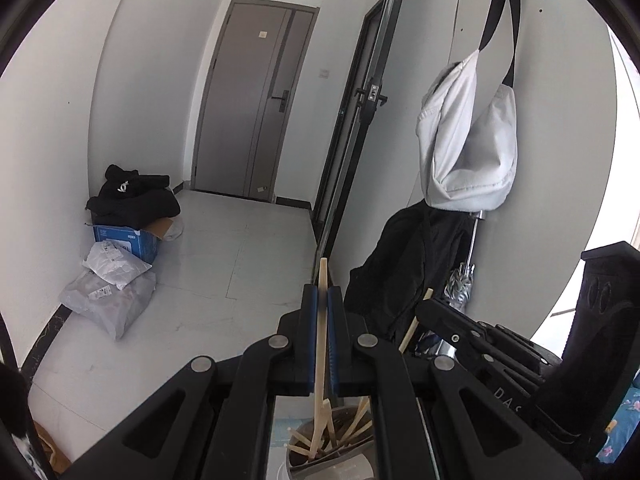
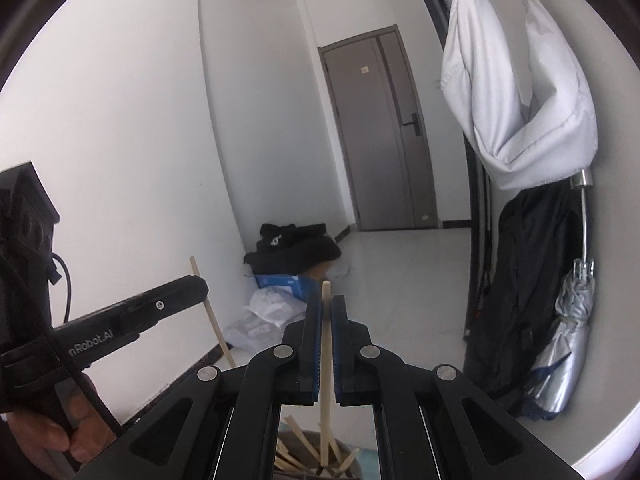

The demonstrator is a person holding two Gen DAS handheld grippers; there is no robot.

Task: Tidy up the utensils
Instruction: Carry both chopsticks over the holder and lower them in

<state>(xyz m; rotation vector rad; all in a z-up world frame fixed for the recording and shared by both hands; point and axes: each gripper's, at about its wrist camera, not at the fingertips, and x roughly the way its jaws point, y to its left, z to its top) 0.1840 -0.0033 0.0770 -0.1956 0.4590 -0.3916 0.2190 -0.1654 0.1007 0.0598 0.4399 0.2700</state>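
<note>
My left gripper (image 1: 322, 292) is shut on a pale wooden chopstick (image 1: 320, 344) that runs upright between its blue pads, tip poking past them. Straight below, a grey holder (image 1: 344, 466) contains several more chopsticks (image 1: 360, 424). My right gripper (image 2: 327, 300) is likewise shut on its own chopstick (image 2: 325, 344), above the same holder (image 2: 286, 438). In the left wrist view the right gripper (image 1: 426, 306) appears at the right with its chopstick (image 1: 410, 332). The right wrist view shows the left gripper (image 2: 200, 284) with its chopstick (image 2: 218, 332), and a hand (image 2: 40, 432) gripping its handle.
A grey door (image 1: 256, 100) closes the hallway's far end. Black clothes (image 1: 132, 196) lie on a blue box (image 1: 128, 242) beside plastic bags (image 1: 108, 292) along the left wall. On the right hang a white bag (image 1: 468, 140), a black jacket (image 1: 400, 272) and a silver umbrella (image 2: 564, 344).
</note>
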